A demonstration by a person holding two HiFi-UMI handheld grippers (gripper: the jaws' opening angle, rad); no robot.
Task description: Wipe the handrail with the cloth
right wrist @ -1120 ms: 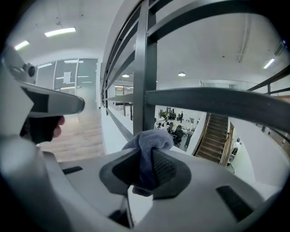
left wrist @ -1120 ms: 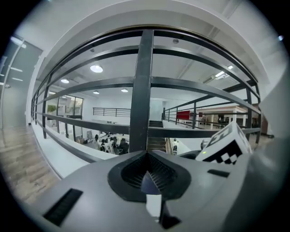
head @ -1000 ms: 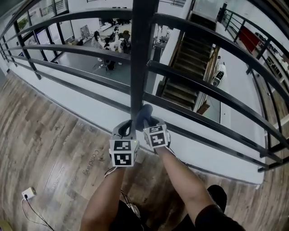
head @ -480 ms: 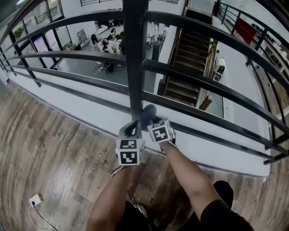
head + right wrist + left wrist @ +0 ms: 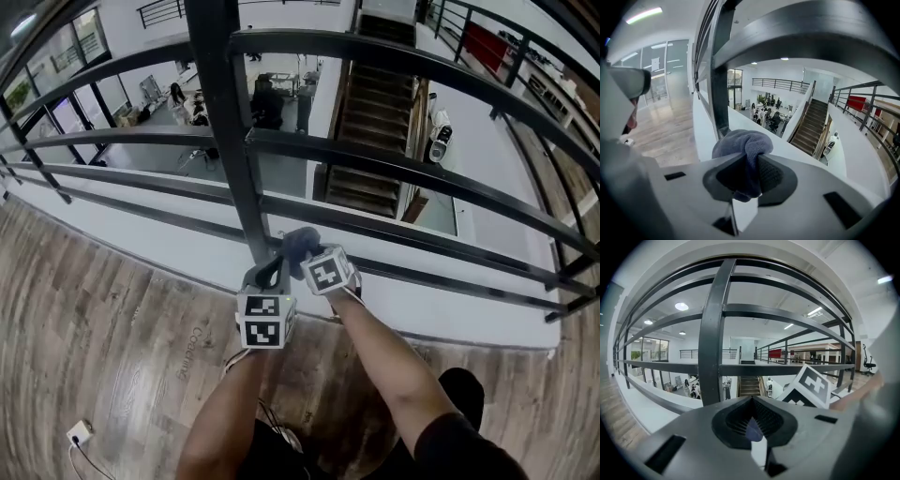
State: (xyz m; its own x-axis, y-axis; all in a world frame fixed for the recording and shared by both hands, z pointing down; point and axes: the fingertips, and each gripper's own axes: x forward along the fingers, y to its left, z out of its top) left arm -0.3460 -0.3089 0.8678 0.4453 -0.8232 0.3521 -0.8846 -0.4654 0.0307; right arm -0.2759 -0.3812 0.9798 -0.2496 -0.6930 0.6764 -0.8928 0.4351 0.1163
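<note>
Right gripper jaws clamped on the bunched grey-blue cloth. Cloth sits close beside the lower upright post of the black metal handrail. Left gripper jaws together, just beside the right gripper.

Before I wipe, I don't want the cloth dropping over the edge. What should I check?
1. Grip on the cloth: ok, the right fingers are clamped on it.
2. Cloth bulging past the fingertips for wiping: ok.
3. Cloth touching the post: cannot tell; it sits close to the lower part.
4. Left gripper shut and off the railing: ok.
</note>
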